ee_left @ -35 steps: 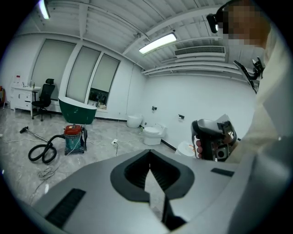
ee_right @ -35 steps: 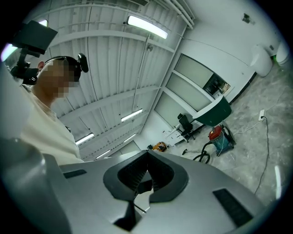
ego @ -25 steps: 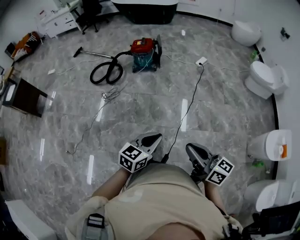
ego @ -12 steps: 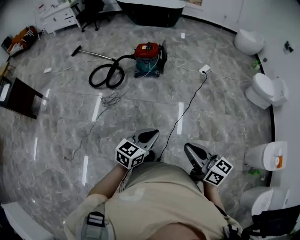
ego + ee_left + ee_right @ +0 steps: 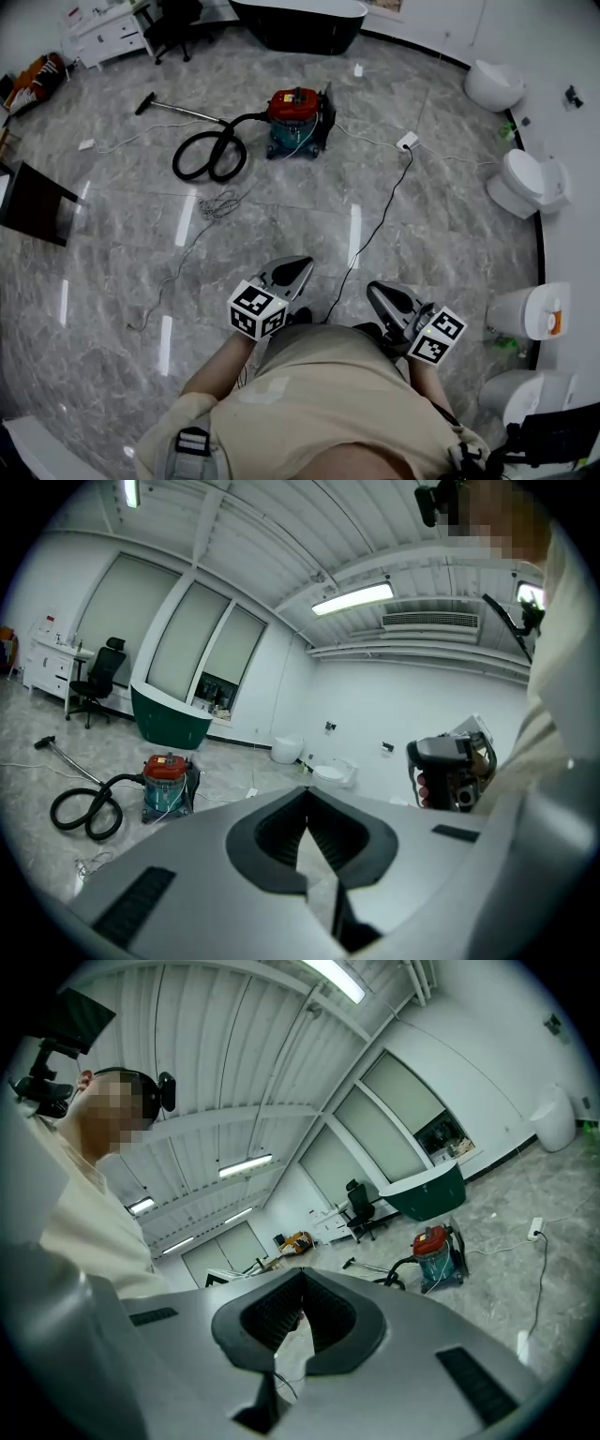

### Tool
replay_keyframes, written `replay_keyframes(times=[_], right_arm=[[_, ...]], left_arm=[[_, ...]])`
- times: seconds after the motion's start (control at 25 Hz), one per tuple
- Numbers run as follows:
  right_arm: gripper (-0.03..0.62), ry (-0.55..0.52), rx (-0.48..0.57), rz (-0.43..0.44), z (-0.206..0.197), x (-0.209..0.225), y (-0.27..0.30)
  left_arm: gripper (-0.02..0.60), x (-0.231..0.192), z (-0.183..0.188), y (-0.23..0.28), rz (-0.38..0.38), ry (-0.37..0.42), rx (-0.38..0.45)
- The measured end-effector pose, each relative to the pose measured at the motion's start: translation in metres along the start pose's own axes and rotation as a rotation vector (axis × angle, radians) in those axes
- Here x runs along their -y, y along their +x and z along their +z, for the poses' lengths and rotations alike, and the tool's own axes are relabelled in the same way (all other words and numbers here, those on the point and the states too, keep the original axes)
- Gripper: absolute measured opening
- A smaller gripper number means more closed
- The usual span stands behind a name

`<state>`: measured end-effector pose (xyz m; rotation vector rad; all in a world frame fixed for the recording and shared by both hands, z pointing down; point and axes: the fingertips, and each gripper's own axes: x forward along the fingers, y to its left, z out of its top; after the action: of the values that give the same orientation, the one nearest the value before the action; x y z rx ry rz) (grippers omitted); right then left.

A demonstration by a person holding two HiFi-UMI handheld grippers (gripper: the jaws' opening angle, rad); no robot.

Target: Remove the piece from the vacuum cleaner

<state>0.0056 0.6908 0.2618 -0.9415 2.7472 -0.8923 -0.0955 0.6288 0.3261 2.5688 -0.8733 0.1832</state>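
Grey marble floor [image 5: 450, 216]: vacuum [image 5: 298, 120] stands well ahead; left gripper [image 5: 296, 269] and right gripper [image 5: 381, 293] side by side at waist, pointing forward roughly level, both jaws together, empty.

Left gripper [image 5: 300, 267]: fingers [image 5: 277, 836] closed tip to tip, nothing between them; held low before the torso, tilted slightly down.
Right gripper [image 5: 374, 289]: fingers [image 5: 337, 1321] closed, empty; level, beside the left, apart from it.
Left forearm [image 5: 217, 364]: bare, bent at the side.
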Motion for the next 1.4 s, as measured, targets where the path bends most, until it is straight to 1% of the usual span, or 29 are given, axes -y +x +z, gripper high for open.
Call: replay_keyframes(times=[0.2, 0.4, 0.6, 0.76, 0.88, 0.96, 1.04, 1.16, 1.4], right_arm=[[0.002, 0.006, -0.021, 0.012, 0.002, 0.004, 0.015], [0.002, 0.016, -0.029, 0.044, 0.003, 0.01, 0.021], [0.002, 0.069, 0.006, 0.072, 0.014, 0.037, 0.017], [0.002, 0.079, 0.007, 0.108, 0.033, 0.064, 0.012], [0.002, 0.072, 0.005, 0.099, 0.049, 0.095, 0.001], [0.002, 0.057, 0.018, 0.101, 0.061, 0.113, -0.014], [0.002, 0.047, 0.021, 0.111, 0.072, 0.133, -0.03], [0.002, 0.05, -0.003, 0.127, 0.078, 0.161, -0.048], [0.002, 0.049, -0.06, 0.207, 0.089, 0.196, -0.067]], left_arm=[[0.005, -0.008, 0.011, -0.002, 0.004, -0.005, 0.034], [0.005, -0.007, 0.015, 0.003, 0.011, 0.013, 0.022], [0.005, -0.002, 0.023, 0.024, 0.039, 0.043, 0.005], [0.005, 0.008, 0.033, 0.053, 0.058, 0.057, -0.007], [0.005, 0.024, 0.042, 0.086, 0.041, 0.093, -0.034], [0.005, 0.034, 0.046, 0.108, 0.042, 0.101, -0.052], [0.005, 0.04, 0.05, 0.131, 0.06, 0.105, -0.066], [0.005, 0.05, 0.054, 0.162, 0.088, 0.126, -0.081], [0.005, 0.07, 0.057, 0.207, 0.135, 0.126, -0.09]])
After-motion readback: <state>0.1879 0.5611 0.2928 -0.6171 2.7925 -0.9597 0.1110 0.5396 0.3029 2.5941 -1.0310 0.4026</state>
